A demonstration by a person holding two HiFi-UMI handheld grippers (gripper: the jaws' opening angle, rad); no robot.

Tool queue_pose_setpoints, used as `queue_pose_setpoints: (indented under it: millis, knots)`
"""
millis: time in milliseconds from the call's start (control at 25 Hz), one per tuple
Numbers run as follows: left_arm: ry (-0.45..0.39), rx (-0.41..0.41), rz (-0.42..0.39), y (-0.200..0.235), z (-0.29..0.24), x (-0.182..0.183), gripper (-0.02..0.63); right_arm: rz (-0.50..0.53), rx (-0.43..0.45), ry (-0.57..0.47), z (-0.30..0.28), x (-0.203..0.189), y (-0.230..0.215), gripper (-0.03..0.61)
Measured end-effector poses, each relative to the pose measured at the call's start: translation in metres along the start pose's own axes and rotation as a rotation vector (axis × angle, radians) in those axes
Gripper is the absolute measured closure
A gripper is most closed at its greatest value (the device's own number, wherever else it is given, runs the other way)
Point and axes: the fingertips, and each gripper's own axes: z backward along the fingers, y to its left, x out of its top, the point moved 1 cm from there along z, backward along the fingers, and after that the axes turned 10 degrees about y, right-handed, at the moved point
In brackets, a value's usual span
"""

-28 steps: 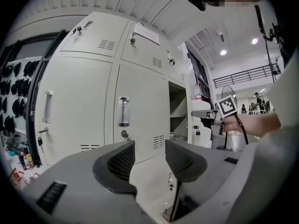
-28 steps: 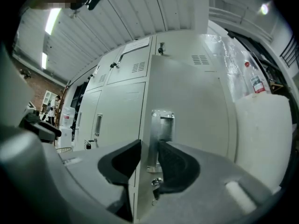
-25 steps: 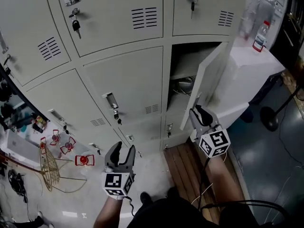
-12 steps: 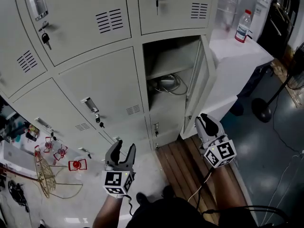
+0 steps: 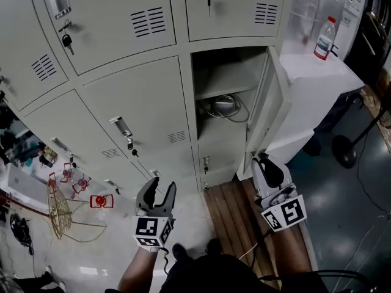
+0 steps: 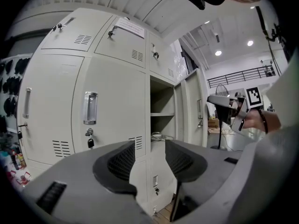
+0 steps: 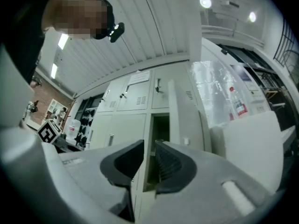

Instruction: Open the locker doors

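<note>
A bank of pale grey lockers fills the head view. One middle-row door (image 5: 269, 105) at the right stands swung open, showing a shelf and coiled cables (image 5: 223, 105). The door to its left (image 5: 143, 105) is closed, with a recessed handle (image 5: 121, 127) and a hanging key. My right gripper (image 5: 267, 165) hangs just below the open door's lower corner, apart from it. Its jaws have just been closing to a narrow gap (image 7: 149, 158) with nothing between them. My left gripper (image 5: 156, 191) is open and empty, low in front of the closed door (image 6: 110, 106).
A white cabinet (image 5: 317, 72) with a water bottle (image 5: 324, 38) stands right of the lockers. A wooden pallet (image 5: 235, 209) lies on the floor below the open locker. Wire frames and red items (image 5: 67, 209) clutter the floor at left. A stand base (image 5: 345, 152) sits at right.
The locker door has swung wider open. My right gripper has come off its edge, drawn back toward me, and its jaws have narrowed. The left gripper has barely shifted.
</note>
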Motion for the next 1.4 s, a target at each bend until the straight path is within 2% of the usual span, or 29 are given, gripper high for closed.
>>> queue_pose_setpoints:
  millis: [200, 360, 560, 720, 840, 960, 1160, 1400]
  knots:
    - [0.01, 0.082, 0.035, 0.018, 0.021, -0.001, 0.413, -0.01, 0.097, -0.041, -0.024, 0.011, 0.035, 0.503]
    - [-0.02, 0.208, 0.026, 0.051, 0.055, -0.005, 0.413, -0.03, 0.171, -0.022, -0.055, -0.001, 0.065, 0.5]
    - [0.004, 0.347, 0.078, 0.092, 0.105, -0.016, 0.413, -0.042, 0.241, 0.011, -0.102, -0.019, 0.106, 0.492]
    - [-0.017, 0.441, 0.087, 0.13, 0.145, -0.023, 0.413, -0.05, 0.301, 0.034, -0.135, -0.026, 0.153, 0.491]
    - [-0.028, 0.452, 0.115, 0.15, 0.165, -0.025, 0.413, -0.029, 0.327, 0.049, -0.161, -0.027, 0.187, 0.491]
    - [-0.008, 0.438, 0.122, 0.172, 0.18, -0.033, 0.413, -0.031, 0.313, 0.073, -0.192, -0.032, 0.214, 0.491]
    - [-0.024, 0.414, 0.087, 0.222, 0.201, -0.04, 0.413, -0.056, 0.259, 0.123, -0.244, -0.038, 0.25, 0.491]
    - [-0.041, 0.389, 0.063, 0.281, 0.225, -0.048, 0.413, -0.005, 0.211, 0.175, -0.295, -0.043, 0.29, 0.465]
